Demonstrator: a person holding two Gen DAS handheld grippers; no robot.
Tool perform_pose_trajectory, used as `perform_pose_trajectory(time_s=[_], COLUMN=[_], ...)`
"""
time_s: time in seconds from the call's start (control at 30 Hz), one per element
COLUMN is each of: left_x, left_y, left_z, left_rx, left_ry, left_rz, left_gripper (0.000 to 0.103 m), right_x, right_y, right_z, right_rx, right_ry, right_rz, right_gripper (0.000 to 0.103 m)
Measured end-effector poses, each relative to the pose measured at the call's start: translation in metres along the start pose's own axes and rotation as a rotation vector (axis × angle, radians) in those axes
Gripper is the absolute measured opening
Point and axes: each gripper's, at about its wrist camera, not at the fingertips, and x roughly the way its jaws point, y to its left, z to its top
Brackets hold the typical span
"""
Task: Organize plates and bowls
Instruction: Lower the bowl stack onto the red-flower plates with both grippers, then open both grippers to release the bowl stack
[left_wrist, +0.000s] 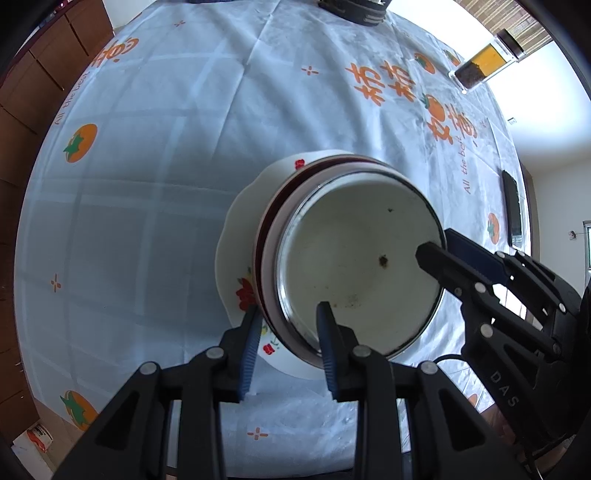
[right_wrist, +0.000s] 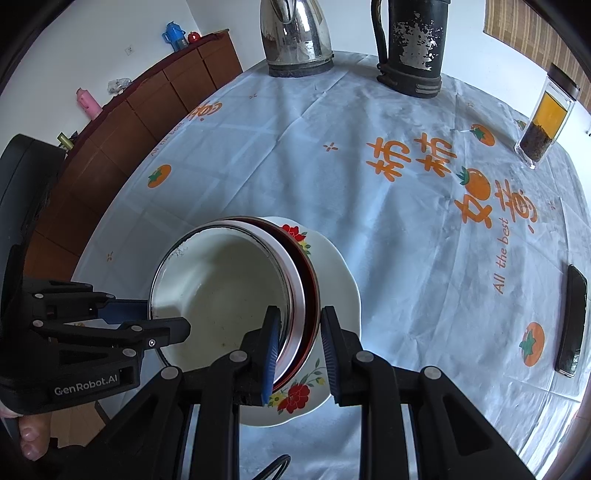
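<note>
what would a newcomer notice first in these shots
The stack at the table's middle: a white enamel bowl with a steel rim, nested in a dark red bowl on a white flowered plate. The left gripper and right gripper straddle its rim from opposite sides, jaws open.
</note>
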Motion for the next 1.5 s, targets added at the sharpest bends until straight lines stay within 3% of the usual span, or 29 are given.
perform_pose_trajectory(time_s=[0.67, 0.73, 0.8, 1.03, 1.27, 1.43, 1.5], left_x=[-0.005, -0.006, -0.006, -0.016, -0.043, -0.08, -0.096], left_y=[0.002, 0.003, 0.003, -0.002, -0.016, -0.032, -0.039], left_z=[-0.001, -0.001, -0.002, -0.011, -0.03, -0.051, -0.058], left_rx=[-0.004, -0.007, -0.008, 0.008, 0.048, 0.102, 0.123], left_ry=[-0.059, -0.063, -0.069, -0.106, -0.204, -0.369, -0.443], left_rz=[-0.005, 0.009, 0.016, 0.04, 0.042, 0.069, 0.076], left_gripper=[0.034, 0.04, 0.043, 0.046, 0.048, 0.054, 0.059], right_x=[0.0, 0.003, 0.007, -0.004, -0.054, -0.1, -0.119], right_y=[0.003, 0.003, 0.005, 0.007, 0.01, 0.016, 0.02], right_z=[-0.007, -0.008, -0.01, -0.018, -0.03, -0.047, -0.056], right_rx=[-0.009, -0.011, -0.021, -0.023, -0.022, -0.032, -0.042], right_ry=[-0.033, -0.023, -0.007, -0.037, -0.177, -0.332, -0.409], right_rz=[-0.02, -0.017, -0.026, -0.035, -0.063, -0.113, -0.147], right_gripper=[0.026, 0.033, 0.048, 0.048, 0.048, 0.049, 0.056])
